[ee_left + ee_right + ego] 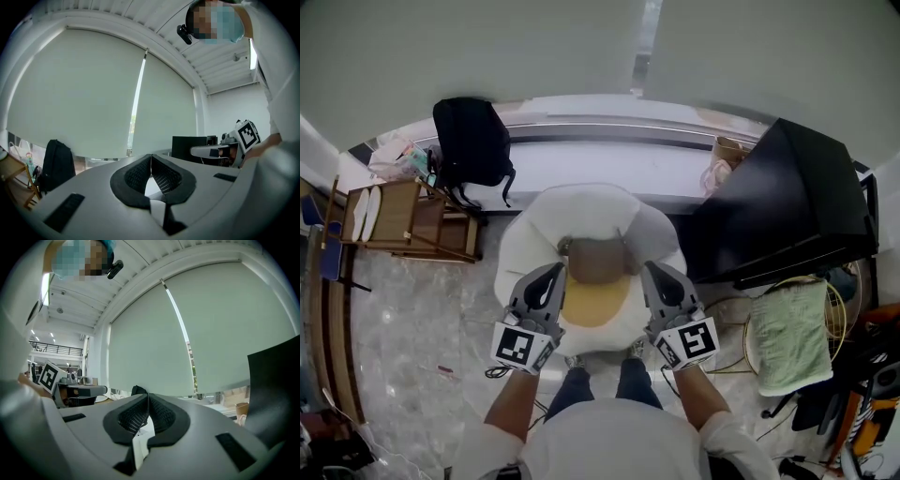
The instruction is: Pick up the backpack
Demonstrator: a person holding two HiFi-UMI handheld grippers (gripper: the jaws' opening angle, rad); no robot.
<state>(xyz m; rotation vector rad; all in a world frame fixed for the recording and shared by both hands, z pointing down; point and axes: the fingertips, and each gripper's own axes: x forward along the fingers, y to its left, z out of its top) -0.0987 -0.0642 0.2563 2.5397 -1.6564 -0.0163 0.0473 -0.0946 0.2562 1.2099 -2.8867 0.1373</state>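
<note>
A black backpack (472,142) stands upright on the white window ledge (609,155) at the far left, its straps hanging over the front. It also shows at the left of the left gripper view as a dark backpack (56,165), and its top peeks above the jaws in the right gripper view, backpack (138,390). My left gripper (551,278) and right gripper (658,276) are held side by side over a white round chair (591,246), well short of the backpack. Both are shut with nothing between the pads.
A wooden rack (403,217) with plates stands below the backpack at the left. A large black panel (787,202) leans at the right, with a paper cup (728,150) on the ledge behind it. A green towel (789,336) and cables lie on the floor at right.
</note>
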